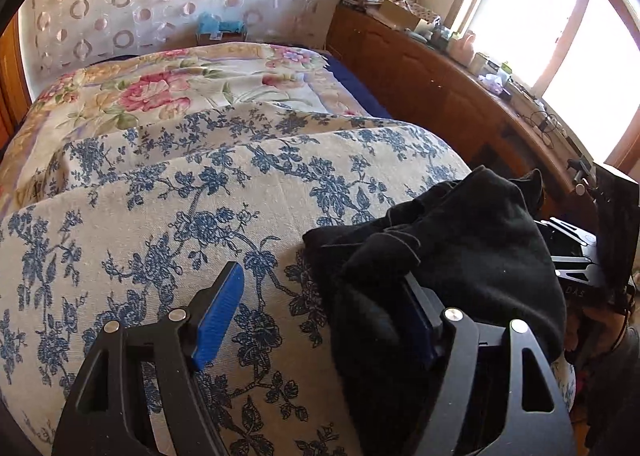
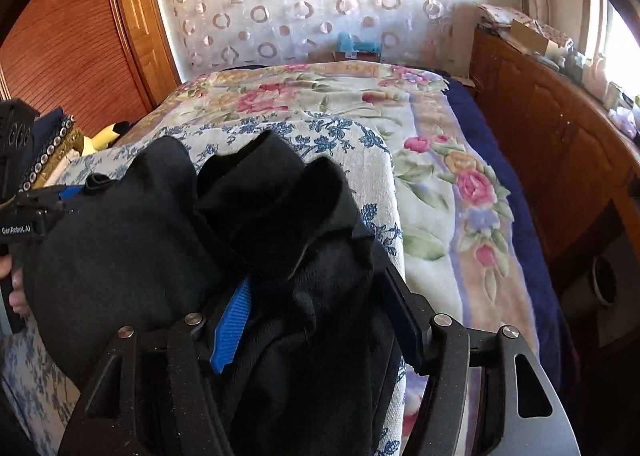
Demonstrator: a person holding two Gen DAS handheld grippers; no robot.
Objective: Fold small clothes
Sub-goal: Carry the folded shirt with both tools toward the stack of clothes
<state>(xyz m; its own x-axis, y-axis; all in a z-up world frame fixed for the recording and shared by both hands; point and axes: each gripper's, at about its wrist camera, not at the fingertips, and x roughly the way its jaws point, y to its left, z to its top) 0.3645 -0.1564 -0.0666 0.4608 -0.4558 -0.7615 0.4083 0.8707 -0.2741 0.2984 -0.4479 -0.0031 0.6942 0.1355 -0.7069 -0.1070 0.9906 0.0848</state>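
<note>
Ahead of both grippers a bed [image 1: 224,71] carries a pink-flowered quilt [image 2: 320,95] and, nearer, a cream cover with blue flowers [image 1: 160,223]. Beyond the bed hangs a pale curtain with ring patterns [image 2: 304,3]. To the right runs a wooden cabinet [image 1: 420,75], its top cluttered with boxes and small items. Above it a window [image 1: 560,15] admits strong daylight. To the far left stands a wooden wardrobe [image 2: 72,39].

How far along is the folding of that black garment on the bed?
Nothing looks folded yet: the black garment lies bunched on the blue-flowered cover. Both grippers, left and right, stand open around its folds. Spreading it flat and folding remain.
</note>
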